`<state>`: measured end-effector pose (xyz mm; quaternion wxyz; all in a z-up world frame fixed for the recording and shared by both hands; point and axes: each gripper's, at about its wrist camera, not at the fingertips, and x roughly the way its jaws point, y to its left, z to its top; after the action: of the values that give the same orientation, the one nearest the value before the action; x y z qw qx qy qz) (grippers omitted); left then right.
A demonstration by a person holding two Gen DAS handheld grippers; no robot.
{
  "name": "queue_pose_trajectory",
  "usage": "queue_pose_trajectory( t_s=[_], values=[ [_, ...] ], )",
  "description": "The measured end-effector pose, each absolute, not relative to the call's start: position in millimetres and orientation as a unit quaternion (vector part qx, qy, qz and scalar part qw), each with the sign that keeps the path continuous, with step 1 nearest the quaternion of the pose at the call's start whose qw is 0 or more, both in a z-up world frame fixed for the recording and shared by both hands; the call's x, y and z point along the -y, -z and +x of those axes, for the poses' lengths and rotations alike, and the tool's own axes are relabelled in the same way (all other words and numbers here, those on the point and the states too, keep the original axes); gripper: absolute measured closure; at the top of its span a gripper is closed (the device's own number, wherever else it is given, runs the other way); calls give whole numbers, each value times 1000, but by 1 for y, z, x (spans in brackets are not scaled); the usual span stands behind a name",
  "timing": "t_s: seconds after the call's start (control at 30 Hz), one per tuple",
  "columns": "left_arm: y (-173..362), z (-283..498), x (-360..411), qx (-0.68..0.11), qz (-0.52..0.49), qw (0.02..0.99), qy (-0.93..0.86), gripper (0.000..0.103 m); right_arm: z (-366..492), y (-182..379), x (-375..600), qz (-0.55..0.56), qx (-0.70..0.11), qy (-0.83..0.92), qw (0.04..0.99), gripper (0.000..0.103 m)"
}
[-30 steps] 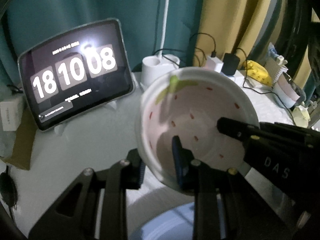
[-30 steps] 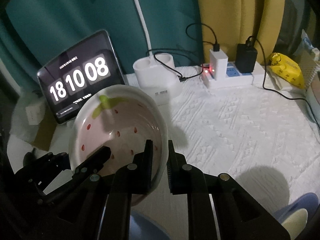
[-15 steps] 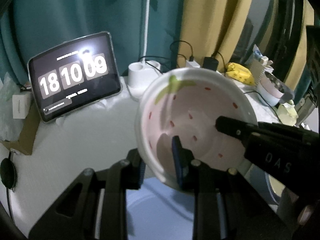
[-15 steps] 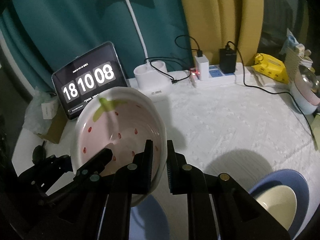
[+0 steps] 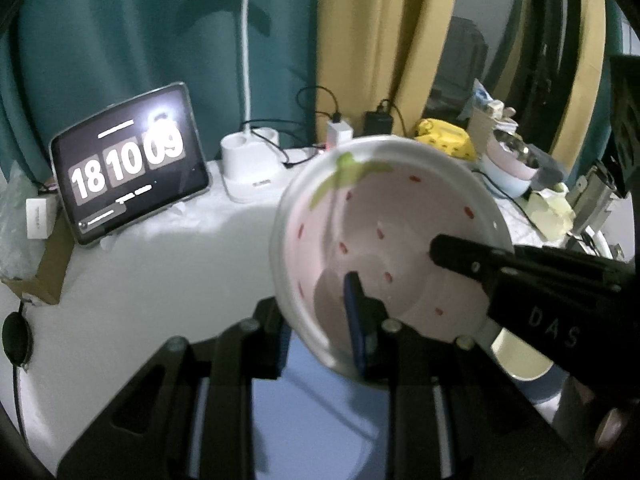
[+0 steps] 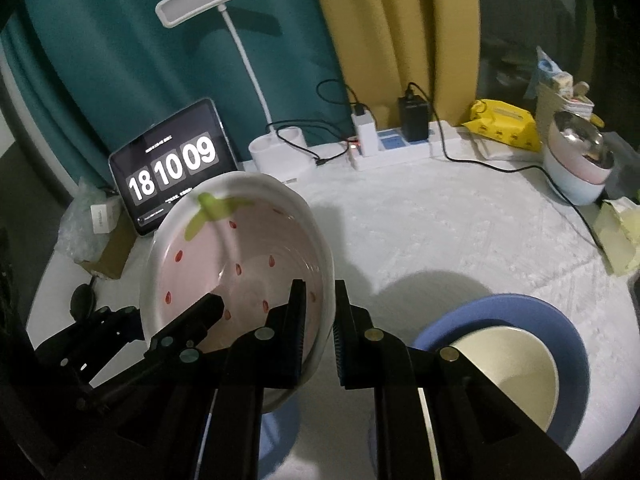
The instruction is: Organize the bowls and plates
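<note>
A pink strawberry-pattern bowl (image 5: 400, 220) hangs tilted above the table, held from both sides. My left gripper (image 5: 316, 332) is shut on its left rim, one pad inside and one outside. My right gripper (image 6: 320, 320) is shut on the bowl's (image 6: 240, 248) right rim. Under the bowl lies a blue plate (image 5: 316, 412). A cream bowl (image 6: 504, 364) sits in a second blue plate (image 6: 560, 320) at the lower right of the right wrist view.
At the back of the white tablecloth stand a tablet clock (image 6: 172, 172), a white desk lamp (image 6: 280, 152) and a power strip (image 6: 400, 144) with cables. A yellow pack (image 6: 504, 120) and stacked pastel bowls (image 6: 576, 168) are at the right. A cardboard box (image 6: 108, 256) is at the left.
Both grippers have drawn back and slightly up with the strawberry bowl between them. More of the table shows, and the cream bowl in its blue plate has come into view.
</note>
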<state>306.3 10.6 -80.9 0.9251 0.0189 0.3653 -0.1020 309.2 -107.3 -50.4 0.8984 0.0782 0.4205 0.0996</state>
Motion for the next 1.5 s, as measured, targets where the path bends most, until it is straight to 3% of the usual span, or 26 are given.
queue_pose_trajectory(
  t_s=[1.5],
  values=[
    [120, 257, 123, -406, 60, 900, 147, 78, 242, 94, 245, 119, -446, -72, 884, 90]
  ],
)
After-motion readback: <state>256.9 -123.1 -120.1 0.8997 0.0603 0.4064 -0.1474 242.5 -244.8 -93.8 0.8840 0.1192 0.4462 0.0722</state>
